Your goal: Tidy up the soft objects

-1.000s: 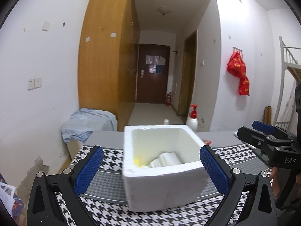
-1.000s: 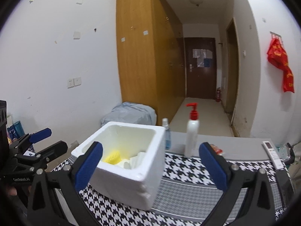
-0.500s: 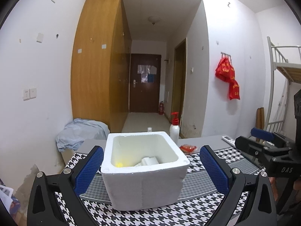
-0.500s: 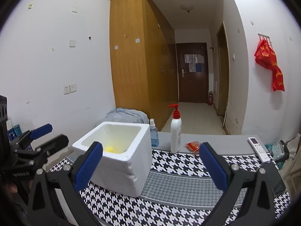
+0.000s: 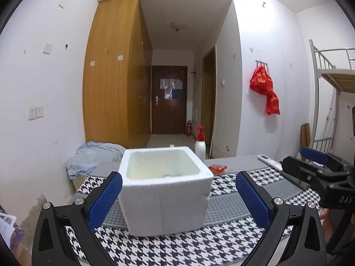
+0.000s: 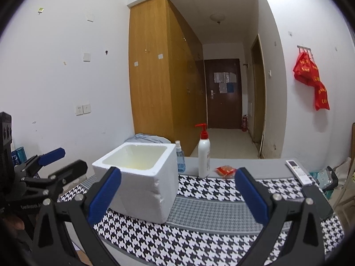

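A white foam box (image 5: 164, 197) stands on the houndstooth cloth (image 5: 184, 248), also seen left of centre in the right wrist view as the foam box (image 6: 142, 181). Its contents are hidden below the rim from this height. My left gripper (image 5: 178, 199) is open, its blue pads on either side of the box, nearer the camera. My right gripper (image 6: 177, 197) is open and empty, to the right of the box. Each gripper shows in the other's view: the right gripper (image 5: 315, 168) and the left gripper (image 6: 53, 164).
Behind the box stand a white pump bottle (image 6: 203, 157) and a small blue spray bottle (image 6: 180, 157). A red packet (image 6: 225, 170) and a remote control (image 6: 298, 171) lie on the grey table. A bundle of pale blue cloth (image 5: 93, 157) sits at the far left.
Both grippers have pulled back and levelled out from the box. Its yellow and white contents, visible a second ago, have dropped below the rim.
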`<state>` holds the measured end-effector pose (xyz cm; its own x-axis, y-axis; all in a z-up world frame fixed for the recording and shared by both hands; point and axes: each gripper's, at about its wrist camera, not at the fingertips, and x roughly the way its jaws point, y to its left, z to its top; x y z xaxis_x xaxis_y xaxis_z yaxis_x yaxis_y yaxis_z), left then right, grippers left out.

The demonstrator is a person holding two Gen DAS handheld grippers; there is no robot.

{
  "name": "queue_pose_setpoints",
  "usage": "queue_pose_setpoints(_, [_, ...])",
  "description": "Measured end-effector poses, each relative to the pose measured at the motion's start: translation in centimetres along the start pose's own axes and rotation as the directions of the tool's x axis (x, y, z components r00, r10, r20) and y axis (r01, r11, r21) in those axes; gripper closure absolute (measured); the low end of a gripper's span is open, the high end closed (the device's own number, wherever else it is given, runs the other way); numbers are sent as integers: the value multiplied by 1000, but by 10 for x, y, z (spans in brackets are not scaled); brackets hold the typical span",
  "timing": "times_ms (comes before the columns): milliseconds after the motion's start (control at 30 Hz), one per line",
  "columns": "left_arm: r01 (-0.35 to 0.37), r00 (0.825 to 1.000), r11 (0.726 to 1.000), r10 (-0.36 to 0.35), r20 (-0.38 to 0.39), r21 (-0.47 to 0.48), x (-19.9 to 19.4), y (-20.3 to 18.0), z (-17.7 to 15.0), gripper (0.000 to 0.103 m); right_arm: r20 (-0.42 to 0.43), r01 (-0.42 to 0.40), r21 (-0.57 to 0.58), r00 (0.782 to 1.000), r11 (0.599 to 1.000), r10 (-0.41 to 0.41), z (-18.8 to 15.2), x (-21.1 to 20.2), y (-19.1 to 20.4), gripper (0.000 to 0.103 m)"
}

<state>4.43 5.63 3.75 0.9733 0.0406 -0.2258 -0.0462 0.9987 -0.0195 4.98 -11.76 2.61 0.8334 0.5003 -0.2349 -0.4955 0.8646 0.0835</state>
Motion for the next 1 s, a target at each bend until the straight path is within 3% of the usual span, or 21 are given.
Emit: queue_pose_setpoints(1000, [14, 1000, 1000, -14, 20, -2, -59, -8, -63, 1, -4, -4, 41, 1000, 999, 4, -66, -46, 16, 0])
